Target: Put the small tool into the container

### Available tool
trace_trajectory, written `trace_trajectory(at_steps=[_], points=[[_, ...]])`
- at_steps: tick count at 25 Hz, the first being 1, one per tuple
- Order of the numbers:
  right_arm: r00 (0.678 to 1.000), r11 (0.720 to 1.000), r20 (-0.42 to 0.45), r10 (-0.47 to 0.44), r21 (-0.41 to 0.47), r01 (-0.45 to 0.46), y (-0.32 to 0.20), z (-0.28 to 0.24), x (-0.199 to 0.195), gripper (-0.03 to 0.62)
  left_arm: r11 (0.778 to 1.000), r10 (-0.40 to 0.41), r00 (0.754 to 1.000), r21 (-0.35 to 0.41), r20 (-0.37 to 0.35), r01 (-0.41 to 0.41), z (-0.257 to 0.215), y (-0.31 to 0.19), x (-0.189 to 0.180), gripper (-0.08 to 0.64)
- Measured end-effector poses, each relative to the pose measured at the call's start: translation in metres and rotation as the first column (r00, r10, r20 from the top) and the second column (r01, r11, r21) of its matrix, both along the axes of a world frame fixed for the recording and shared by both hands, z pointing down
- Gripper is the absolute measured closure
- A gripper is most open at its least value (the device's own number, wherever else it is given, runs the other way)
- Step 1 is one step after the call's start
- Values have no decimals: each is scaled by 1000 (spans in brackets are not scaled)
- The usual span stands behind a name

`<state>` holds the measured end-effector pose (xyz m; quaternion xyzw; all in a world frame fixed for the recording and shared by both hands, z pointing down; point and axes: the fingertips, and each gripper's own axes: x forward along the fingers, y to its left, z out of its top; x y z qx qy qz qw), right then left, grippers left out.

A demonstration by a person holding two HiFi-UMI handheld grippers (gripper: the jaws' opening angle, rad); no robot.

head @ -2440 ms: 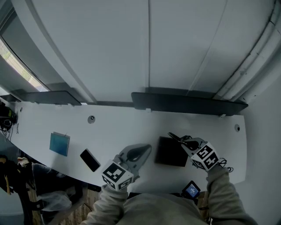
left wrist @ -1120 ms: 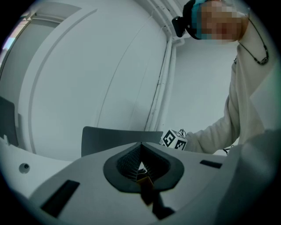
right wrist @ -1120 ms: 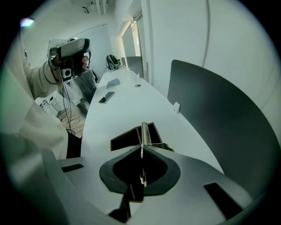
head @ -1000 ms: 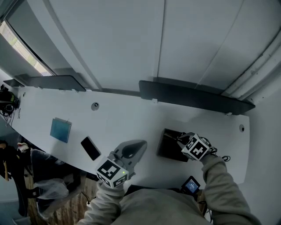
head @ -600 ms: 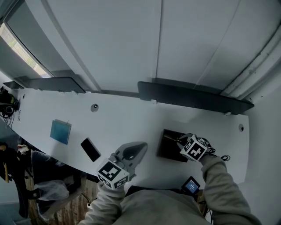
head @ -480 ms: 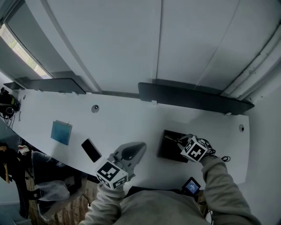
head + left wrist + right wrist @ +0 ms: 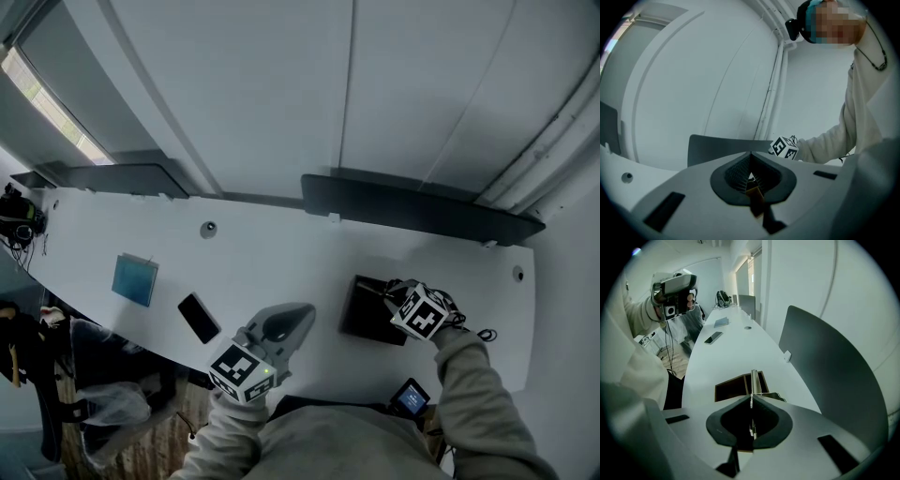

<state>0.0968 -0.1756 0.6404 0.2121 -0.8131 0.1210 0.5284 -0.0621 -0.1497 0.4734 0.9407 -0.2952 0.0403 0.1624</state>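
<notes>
Right gripper has swung left over the container, jaws clamped on the small tool, which hangs above its right side: release looks next. Left gripper waits near, pinched together, empty.

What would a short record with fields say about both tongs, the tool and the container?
right tongs: shut on the small tool, over the container
left tongs: shut, empty, away from the container
container: dark, open, with compartments, on the white desk
elsewhere on desk: black phone, blue square item
</notes>
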Motion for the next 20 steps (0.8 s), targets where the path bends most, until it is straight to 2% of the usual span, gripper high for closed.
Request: trace_trajectory(at_steps=[4,7,11,20], points=[[1000,1000,-15,-14,24,14,-5,-8,-3,568,1000,-15,1000,1,-1,15,-1,1,-8,558],[997,998,-71,-37,43,40,-8,-6,2,568,1000,-20,1000,-1,-4,20,0,0,-11,558],[989,997,-126,-75,12,77,-5,13,5,568,1000,-16,1000,-4,-7,16,1,2,-10,558],[981,994,-158,-108,-25,106,-10,42,0,568,1000,-19,1000,-14,0,19,5,2,-10,558]])
